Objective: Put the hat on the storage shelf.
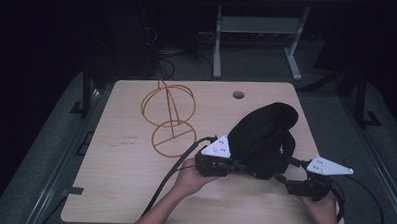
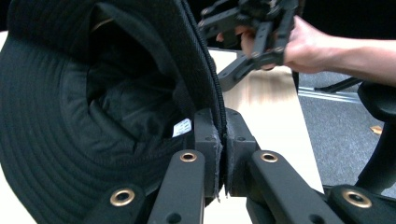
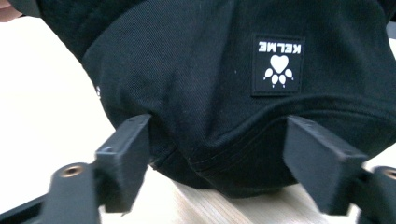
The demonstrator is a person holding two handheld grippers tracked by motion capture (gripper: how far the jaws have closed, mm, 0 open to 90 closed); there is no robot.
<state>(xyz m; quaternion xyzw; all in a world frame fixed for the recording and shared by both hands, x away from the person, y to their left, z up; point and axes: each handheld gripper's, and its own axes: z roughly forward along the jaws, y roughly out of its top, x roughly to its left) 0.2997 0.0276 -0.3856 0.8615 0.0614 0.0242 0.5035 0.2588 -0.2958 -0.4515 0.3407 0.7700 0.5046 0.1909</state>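
High view: your left gripper sits near the middle of the tabletop, fingers clamped on the brim of the black bucket hat. The hat stands tipped on its side at the right half of the tabletop, crown toward the far edge. Your right gripper lies low at the near right, pointed at the hat's near brim. A wire hat stand stands well apart to the left of the hat, with a round cable hole near the far edge.

Left gripper view: your fingers are pressed tight together with the hat's brim edge pinched between them. The hat's hollow inside faces this camera, a small white label showing in it. Your right hand and its gripper show farther off, above the tabletop.

Right gripper view: your fingers stand wide apart, one on each side of the hat's lower brim, not pressing it. A square patch reading KELME with a paw print appears upside down on the crown. The brim rests on the tabletop.
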